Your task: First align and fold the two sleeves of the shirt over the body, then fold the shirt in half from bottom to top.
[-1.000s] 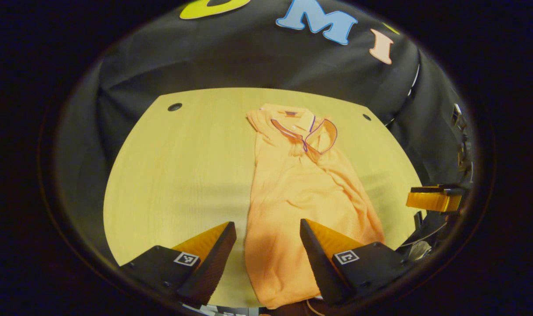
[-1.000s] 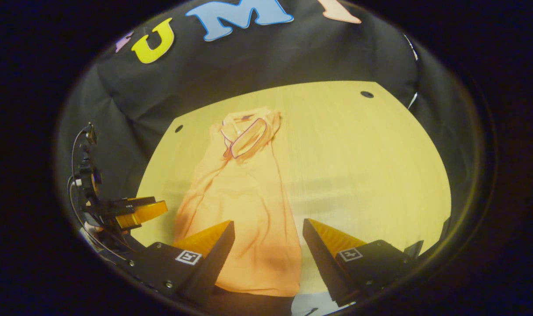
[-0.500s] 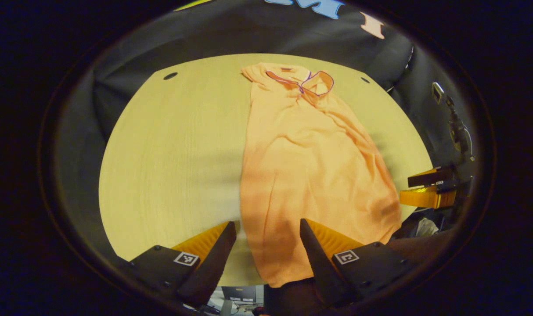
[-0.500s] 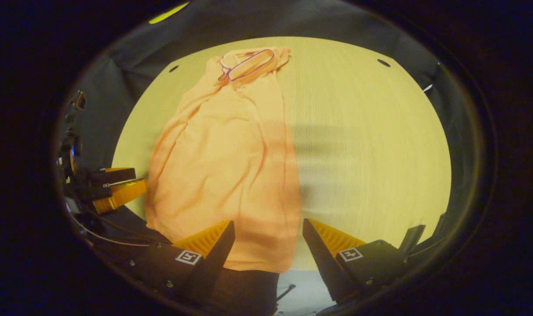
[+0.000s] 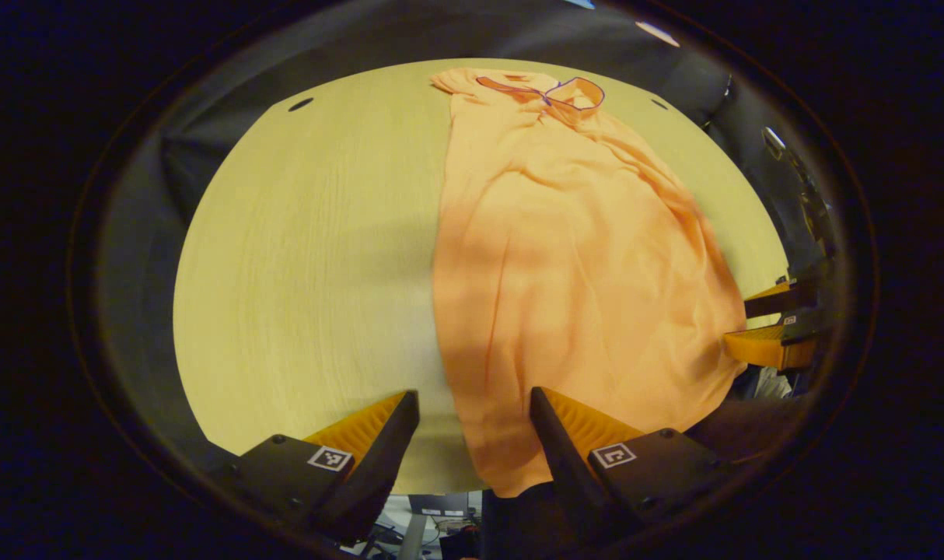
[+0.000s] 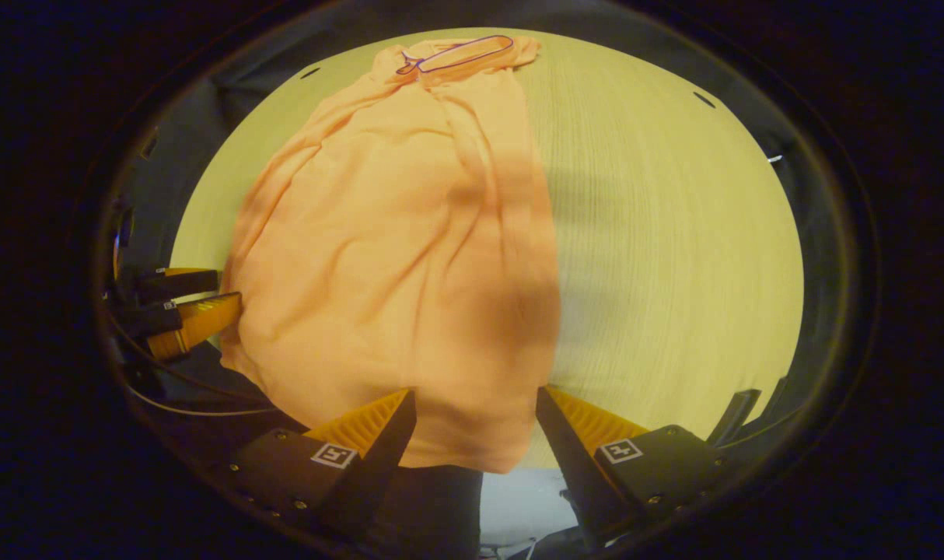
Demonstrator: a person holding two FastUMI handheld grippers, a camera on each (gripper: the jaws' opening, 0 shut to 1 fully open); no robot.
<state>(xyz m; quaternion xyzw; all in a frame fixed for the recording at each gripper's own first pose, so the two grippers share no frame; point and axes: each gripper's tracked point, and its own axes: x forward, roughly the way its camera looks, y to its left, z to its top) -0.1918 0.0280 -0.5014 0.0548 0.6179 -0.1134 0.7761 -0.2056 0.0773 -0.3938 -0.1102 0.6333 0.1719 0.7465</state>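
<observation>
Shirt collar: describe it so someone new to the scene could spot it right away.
Start from the pale wooden table; an orange shirt lies along it, hem at the near edge by the two open grippers. Follow the shirt to its far end: the collar is there, also seen in the right gripper view. Its dark purple piping sets it apart from the plain orange fabric.

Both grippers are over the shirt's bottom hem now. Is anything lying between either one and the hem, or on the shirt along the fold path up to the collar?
Nothing visible. Left gripper and right gripper are open over the shirt, with bare fabric up to the collar.
</observation>
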